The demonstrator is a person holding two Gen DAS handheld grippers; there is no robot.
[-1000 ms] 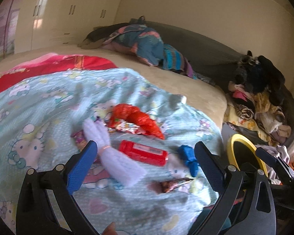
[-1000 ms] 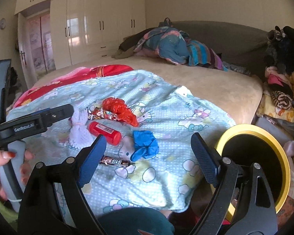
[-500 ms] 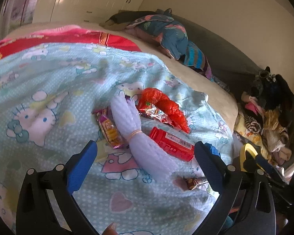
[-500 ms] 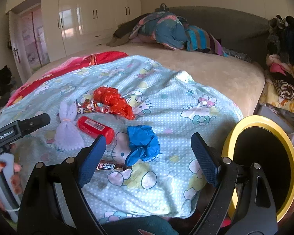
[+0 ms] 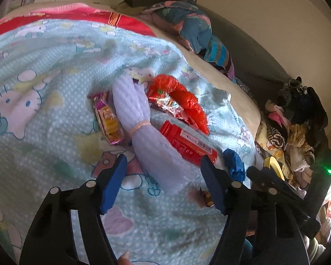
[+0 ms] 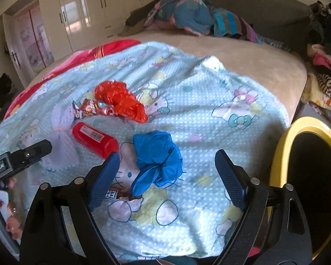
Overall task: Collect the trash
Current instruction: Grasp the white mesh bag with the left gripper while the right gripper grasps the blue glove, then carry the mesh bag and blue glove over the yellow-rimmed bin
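Where the right gripper [image 6: 167,176] hovers, chocolate bar [image 6: 119,195] half hidden.

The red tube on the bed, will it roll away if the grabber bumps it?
Probably a bit. The red tube looks round and lies on its side, so a sideways nudge could roll it. The blanket looks soft and wrinkly, which should stop it soon. It seems stiff plastic, so it likely keeps its shape, but smooth sides might slip.

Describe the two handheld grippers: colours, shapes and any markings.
Both are alike: the left gripper and right gripper have black slotted plastic arms with silver pivot pins, ending in flat blue textured pads. The left one's body carries white lettering, too blurred to read. No cables show.
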